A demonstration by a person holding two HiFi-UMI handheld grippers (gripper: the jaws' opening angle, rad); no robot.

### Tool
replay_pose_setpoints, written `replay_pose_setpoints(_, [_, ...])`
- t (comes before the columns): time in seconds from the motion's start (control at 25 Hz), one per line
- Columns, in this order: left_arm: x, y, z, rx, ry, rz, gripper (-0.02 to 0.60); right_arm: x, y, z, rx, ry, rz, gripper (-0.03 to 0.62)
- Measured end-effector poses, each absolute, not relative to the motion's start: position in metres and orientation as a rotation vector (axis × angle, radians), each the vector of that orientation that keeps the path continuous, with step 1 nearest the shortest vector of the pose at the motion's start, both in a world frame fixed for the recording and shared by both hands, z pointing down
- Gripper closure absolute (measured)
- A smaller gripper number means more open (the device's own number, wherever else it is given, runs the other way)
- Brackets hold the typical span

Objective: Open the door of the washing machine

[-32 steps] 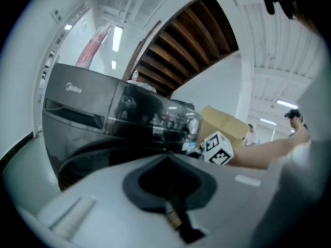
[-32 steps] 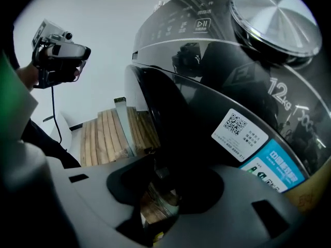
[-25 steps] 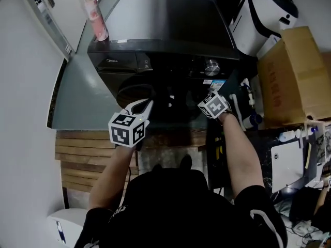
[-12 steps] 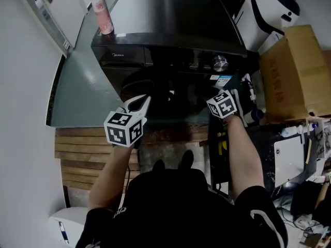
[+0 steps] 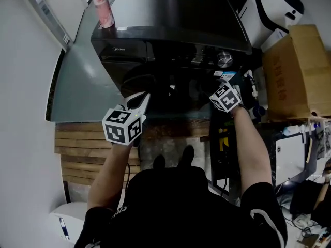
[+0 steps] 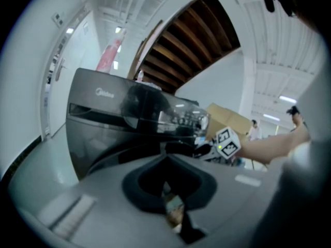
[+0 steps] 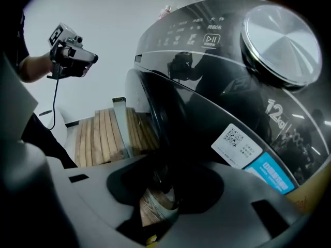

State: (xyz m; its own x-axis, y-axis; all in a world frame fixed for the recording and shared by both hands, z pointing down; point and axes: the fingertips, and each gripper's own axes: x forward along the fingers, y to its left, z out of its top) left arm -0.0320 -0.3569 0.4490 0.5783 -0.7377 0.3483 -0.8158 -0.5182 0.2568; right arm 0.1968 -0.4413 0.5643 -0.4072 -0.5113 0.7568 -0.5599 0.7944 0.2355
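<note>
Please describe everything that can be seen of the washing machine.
The washing machine is a black, glossy front loader that stands upright. Its control panel carries a round silver knob at the right. Below the knob sit a white code sticker and a blue label. The round dark door fills the front; whether it is ajar cannot be told. A pink bottle stands near the top's left edge. The right gripper seems to grip the door's right edge.

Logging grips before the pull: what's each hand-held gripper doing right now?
Left hand-held gripper: closed, empty.
Right hand-held gripper: closed on the edge of the washing machine door.
</note>
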Motion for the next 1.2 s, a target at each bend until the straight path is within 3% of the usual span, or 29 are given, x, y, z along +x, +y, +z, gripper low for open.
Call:
replay_pose_setpoints(0.6, [-0.046, -0.329, 0.462, 2.426, -1.288, 0.273, 0.572, 0.192, -0.436, 0.564, 0.867, -2.024, 0.059, 0.451])
replay_pose_setpoints(0.8, [-0.048, -0.334, 0.462, 2.423, -1.279, 0.225, 0.572, 0.178, -0.377, 0.570, 0.694, -2.140, 0.165, 0.473])
replay_pose_setpoints(1.2, [-0.033, -0.313, 0.460, 2.462, -1.240, 0.216, 0.566, 0.162, -0.328, 0.571, 0.910, -2.074, 0.158, 0.457])
